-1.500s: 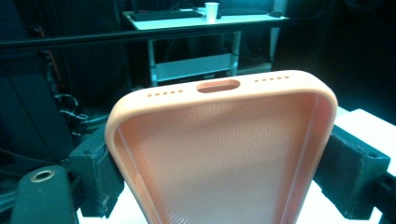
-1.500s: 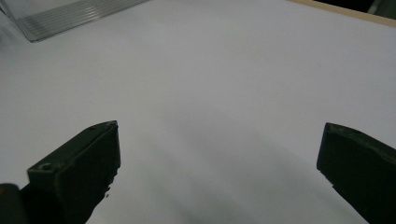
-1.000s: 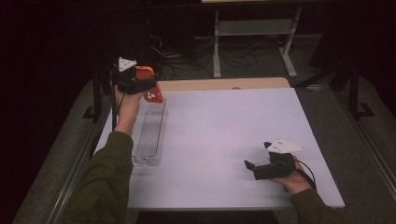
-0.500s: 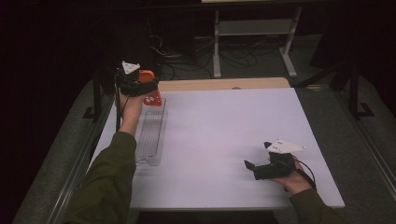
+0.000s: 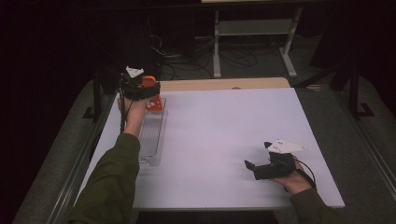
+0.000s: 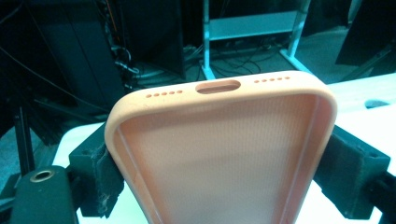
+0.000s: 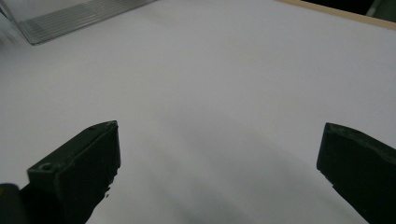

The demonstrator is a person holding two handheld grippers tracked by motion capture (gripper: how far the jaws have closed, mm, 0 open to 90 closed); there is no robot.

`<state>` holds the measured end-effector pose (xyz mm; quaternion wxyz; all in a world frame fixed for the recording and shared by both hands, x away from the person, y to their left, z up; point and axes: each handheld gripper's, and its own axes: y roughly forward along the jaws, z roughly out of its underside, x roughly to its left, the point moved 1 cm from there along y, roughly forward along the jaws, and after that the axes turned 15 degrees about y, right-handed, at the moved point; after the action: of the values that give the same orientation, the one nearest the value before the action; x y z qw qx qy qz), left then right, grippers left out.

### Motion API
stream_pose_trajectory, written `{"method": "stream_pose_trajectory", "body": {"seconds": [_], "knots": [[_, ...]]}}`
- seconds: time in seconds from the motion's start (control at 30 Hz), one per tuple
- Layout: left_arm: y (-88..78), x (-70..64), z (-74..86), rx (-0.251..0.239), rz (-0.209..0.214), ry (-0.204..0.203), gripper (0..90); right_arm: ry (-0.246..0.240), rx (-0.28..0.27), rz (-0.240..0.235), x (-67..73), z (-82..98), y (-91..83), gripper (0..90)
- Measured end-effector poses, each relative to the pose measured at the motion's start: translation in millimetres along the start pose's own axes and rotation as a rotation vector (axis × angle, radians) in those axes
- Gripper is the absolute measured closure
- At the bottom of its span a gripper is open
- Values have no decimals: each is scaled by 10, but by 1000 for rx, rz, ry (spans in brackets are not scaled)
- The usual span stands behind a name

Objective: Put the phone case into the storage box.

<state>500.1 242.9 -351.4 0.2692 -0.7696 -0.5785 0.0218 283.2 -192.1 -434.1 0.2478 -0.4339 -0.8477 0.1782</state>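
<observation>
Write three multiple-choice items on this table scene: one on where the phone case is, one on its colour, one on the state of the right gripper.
1. Where is the phone case?
A. Between the jaws of the left gripper, at the far end of the clear tray
B. Flat on the white table beside the right gripper
C. On the floor under the table

2. What colour is the phone case?
A. Blue
B. Orange
C. Black

3. How does the right gripper stand?
A. Shut on the tray
B. Shut on the case
C. Open, with nothing between its jaws

Key: 1 A, the left gripper view has both pads pressed on the case's sides. 2 B, its rim and inside are orange. 3 C, the right gripper view has the jaws wide apart over bare table.
</observation>
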Motion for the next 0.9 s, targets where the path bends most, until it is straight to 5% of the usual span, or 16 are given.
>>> {"method": "stream_pose_trajectory", "body": {"seconds": [0.13, 0.9], "knots": [[38, -16, 27, 31, -14, 26, 136, 1, 1, 0, 1, 1, -1, 0], [211, -101, 167, 105, -13, 15, 135, -6, -5, 0, -4, -2, 0, 0]]}}
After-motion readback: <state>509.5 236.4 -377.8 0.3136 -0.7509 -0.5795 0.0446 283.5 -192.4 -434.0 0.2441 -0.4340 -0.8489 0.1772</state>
